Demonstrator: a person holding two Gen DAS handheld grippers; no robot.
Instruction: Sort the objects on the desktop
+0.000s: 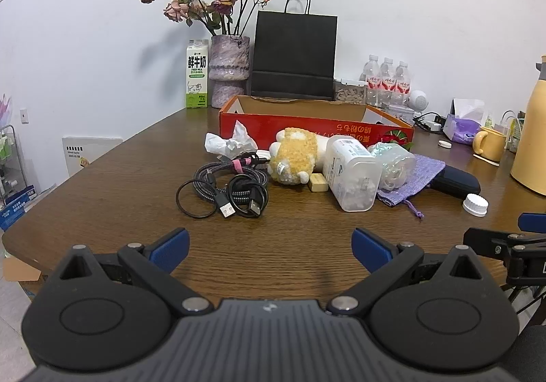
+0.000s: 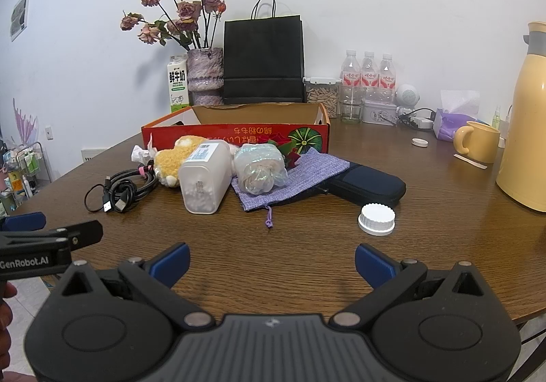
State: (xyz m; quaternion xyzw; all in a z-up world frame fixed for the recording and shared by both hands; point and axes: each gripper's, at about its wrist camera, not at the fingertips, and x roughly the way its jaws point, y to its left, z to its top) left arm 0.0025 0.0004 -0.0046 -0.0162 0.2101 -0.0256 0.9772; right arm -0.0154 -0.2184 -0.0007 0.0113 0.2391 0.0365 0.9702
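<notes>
Two handheld grippers above a brown wood-grain worktop [image 1: 112,184], both empty. The left gripper [image 1: 270,249] has its blue-padded jaws spread wide over bare wood, with nothing between them; the right gripper [image 2: 272,260] is likewise spread wide and holds nothing, and lies just beside the left one.

The objects to sort form a loose row in front of an open red cardboard box [image 1: 307,124]. From left to right in the left wrist view: a crumpled white tissue [image 1: 228,143]; a bundle of coiled black USB cables [image 1: 225,187] tied with a pink strap; a yellow-and-white plush toy [image 1: 293,155] lying on its side; a small tan block [image 1: 318,182] touching the toy; a translucent plastic container [image 1: 351,173] tipped over, white bits inside; a clear iridescent pouch [image 2: 261,168] resting on a purple woven drawstring bag [image 2: 307,173]; a dark zip case [image 2: 368,184] partly under the bag; and a white ribbed screw cap [image 2: 376,218] alone, near the case.

Behind the box stand a milk carton [image 1: 197,74], a vase of dried roses [image 1: 229,71], a black paper bag [image 1: 293,56] and three water bottles [image 2: 367,74]. A yellow mug [image 2: 477,141] and a yellow thermos jug [image 2: 525,129] stand at the right.
</notes>
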